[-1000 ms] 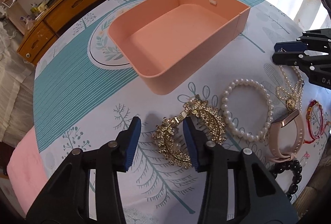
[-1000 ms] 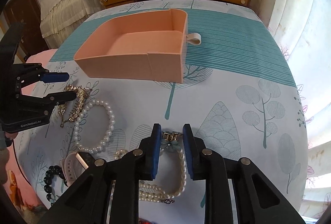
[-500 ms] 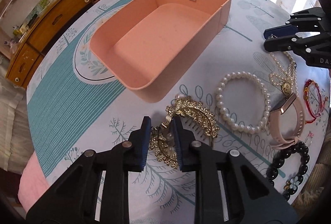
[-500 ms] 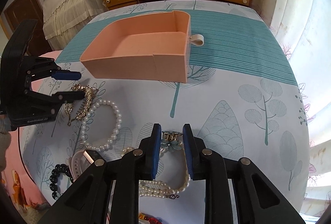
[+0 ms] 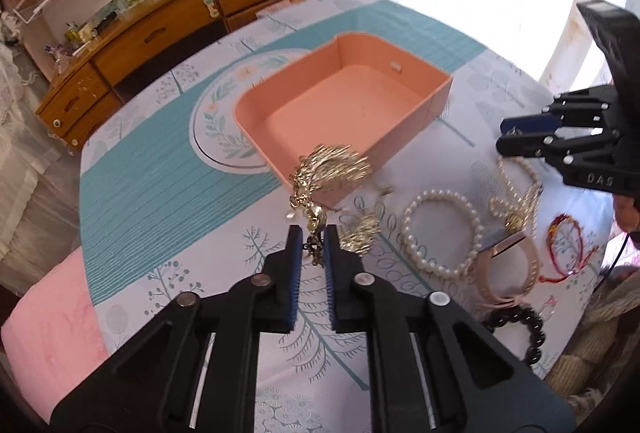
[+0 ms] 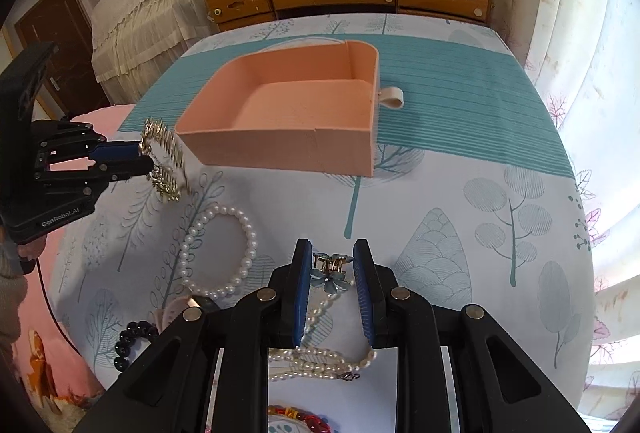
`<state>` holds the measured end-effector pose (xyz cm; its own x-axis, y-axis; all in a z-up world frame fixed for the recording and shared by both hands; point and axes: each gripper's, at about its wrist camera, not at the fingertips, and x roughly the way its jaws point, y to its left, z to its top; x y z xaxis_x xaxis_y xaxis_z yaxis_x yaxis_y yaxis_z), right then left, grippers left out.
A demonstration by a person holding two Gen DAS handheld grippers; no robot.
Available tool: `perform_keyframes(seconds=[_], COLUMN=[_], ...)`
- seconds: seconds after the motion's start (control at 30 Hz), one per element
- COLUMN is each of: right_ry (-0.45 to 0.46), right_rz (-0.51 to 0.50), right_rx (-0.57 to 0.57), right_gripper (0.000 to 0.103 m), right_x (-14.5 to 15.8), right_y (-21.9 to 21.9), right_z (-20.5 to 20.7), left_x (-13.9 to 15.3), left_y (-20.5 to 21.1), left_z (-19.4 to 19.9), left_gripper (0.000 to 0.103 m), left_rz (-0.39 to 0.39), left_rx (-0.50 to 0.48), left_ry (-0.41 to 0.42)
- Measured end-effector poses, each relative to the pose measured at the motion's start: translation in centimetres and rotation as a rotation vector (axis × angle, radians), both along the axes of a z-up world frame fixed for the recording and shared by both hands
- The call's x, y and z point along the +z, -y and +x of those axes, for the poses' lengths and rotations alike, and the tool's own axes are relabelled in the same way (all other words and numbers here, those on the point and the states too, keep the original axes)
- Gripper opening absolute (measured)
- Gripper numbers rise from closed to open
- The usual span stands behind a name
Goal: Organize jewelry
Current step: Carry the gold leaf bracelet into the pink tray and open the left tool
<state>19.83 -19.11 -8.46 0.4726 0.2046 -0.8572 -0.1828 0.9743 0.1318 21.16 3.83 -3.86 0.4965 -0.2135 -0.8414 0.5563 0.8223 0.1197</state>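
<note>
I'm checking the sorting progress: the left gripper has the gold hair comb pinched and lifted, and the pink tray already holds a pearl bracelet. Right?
Not quite. The left gripper does pinch the gold hair comb off the cloth, but the pink tray holds nothing. The pearl bracelet lies on the tablecloth near the tray, as the right wrist view shows.

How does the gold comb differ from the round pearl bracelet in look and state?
The gold comb is spiky metal filigree; the pearl bracelet is a plain ring of white beads. The comb hangs lifted in the left gripper, whose jaws have just closed; the bracelet lies flat on the tablecloth. Both are outside the pink tray.
</note>
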Motion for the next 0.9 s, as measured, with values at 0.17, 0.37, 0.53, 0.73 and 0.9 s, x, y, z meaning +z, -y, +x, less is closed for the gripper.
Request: perform_keyframes(seconds=[0.17, 0.37, 0.53, 0.73, 0.9], right_ry=[0.04, 0.105, 0.131, 0.142, 0.134], right_rz=[0.006, 0.009, 0.021, 0.052, 0.098], right_rx=[0.01, 0.021, 0.027, 0.033, 0.021], right_gripper=[0.021, 0.021, 0.021, 0.021, 0.021], right_x=[2.2, 5.4, 7.2, 8.6, 9.4], right_y=[-0.5, -1.3, -1.8, -2.1, -2.6], right_z=[-0.2, 0.1, 0.4, 2.3, 5.3], left_x=[3.1, 4.7, 5.6, 7.3, 9.0], left_y=[0.3, 1.2, 2.0, 3.8, 5.7], left_z=[-0.8, -1.0, -0.2, 1.1, 2.5], left_gripper=[0.003, 0.0, 0.0, 0.0, 0.0], left_rz=[-0.02, -0.002, -0.007, -0.012, -0.031], left_rx=[0.014, 0.038, 0.05, 0.036, 0.028], left_ry=[0.063, 0.099, 0.098, 0.122, 0.141])
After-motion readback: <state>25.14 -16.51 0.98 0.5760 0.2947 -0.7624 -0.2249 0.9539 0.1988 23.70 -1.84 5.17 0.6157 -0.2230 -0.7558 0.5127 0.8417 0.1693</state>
